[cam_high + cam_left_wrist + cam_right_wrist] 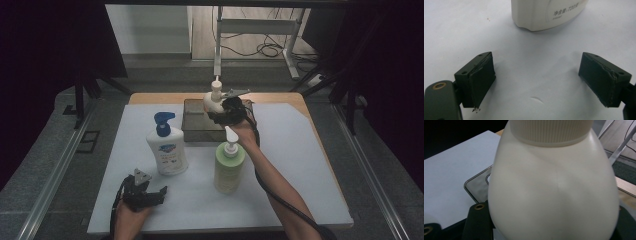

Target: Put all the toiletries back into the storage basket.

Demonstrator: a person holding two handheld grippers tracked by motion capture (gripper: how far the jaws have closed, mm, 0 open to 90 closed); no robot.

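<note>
The right gripper (226, 111) holds a cream pump bottle (215, 98) over a dark tray (195, 127) at the far middle of the counter (300, 165). In the right gripper view the bottle's (554, 187) rounded body sits between the jaws, which stand about half open and closed on its sides low down, below the ribbed collar. Held low on the widest part, the bottle stays upright with its pump clear above, which suits lowering it straight into the tray (477, 186). Whether its base already touches the tray floor I cannot tell.

The left gripper (150, 195) rests at the near left of the counter, by the person's left hand. In the left gripper view its jaws stand wide apart with nothing between them, only bare white surface. It looks parked out of the way while the right arm works, yet it points toward the white bottle (166, 145) with the blue pump, whose base (544, 13) shows just beyond the jaws, so that one is probably within easy reach for it.

A green bottle (229, 167) with a white pump stands right of the white one, near the right forearm. Both stand upright and apart from each other on the near side of the tray, leaving room for a gripper to come in at either one.
</note>
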